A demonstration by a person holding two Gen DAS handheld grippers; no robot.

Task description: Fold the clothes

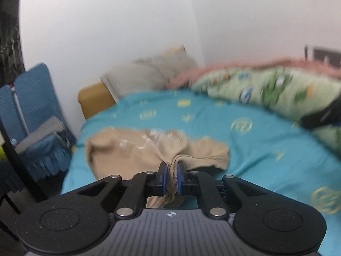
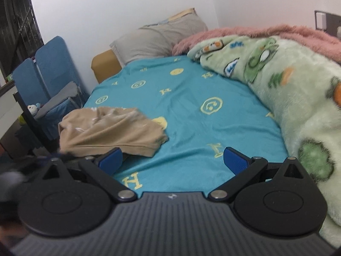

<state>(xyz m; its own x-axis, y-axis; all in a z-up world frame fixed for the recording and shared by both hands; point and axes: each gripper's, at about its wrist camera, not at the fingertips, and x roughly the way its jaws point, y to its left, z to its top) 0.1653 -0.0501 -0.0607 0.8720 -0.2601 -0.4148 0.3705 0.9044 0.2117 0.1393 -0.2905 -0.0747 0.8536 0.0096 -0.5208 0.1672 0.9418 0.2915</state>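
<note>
- Tan garment (image 2: 110, 132): crumpled heap on the turquoise bedsheet (image 2: 191, 115), near the bed's left edge, toward the foot end closest to the cams. Shiny pale print or film patch on its top side; can't tell which. A stitched hem runs along the near edge.
- Left gripper (image 1: 170, 173): blue pads pinched tight on a bunched hem fold of the garment, fabric squeezed between them and hanging down below the jaws. Rest of the cloth spreads out ahead of it on the sheet.
- Right gripper (image 2: 173, 160): jaws spread wide, nothing between them, only bare sheet. Its left blue pad (image 2: 111, 160) sits just beside the garment's near hem; touching or not, can't tell.
- Sheet: turquoise w/ yellow letter & round face motifs, mostly bare in the middle.
- Green cartoon-print blanket (image 2: 294, 98) piled along the bed's right edge, pink fuzzy blanket (image 2: 287, 32) behind it vs. the wall.
- Grey pillow (image 2: 157, 40) at the far head end, tan headboard corner (image 2: 104, 64) just left of it.
- Blue-covered chair (image 2: 49, 74) off the bed's left side, w/ a small plush toy (image 2: 34, 108) on it.
- Left wrist view is motion-blurred; dark object at its right edge unclear.
</note>
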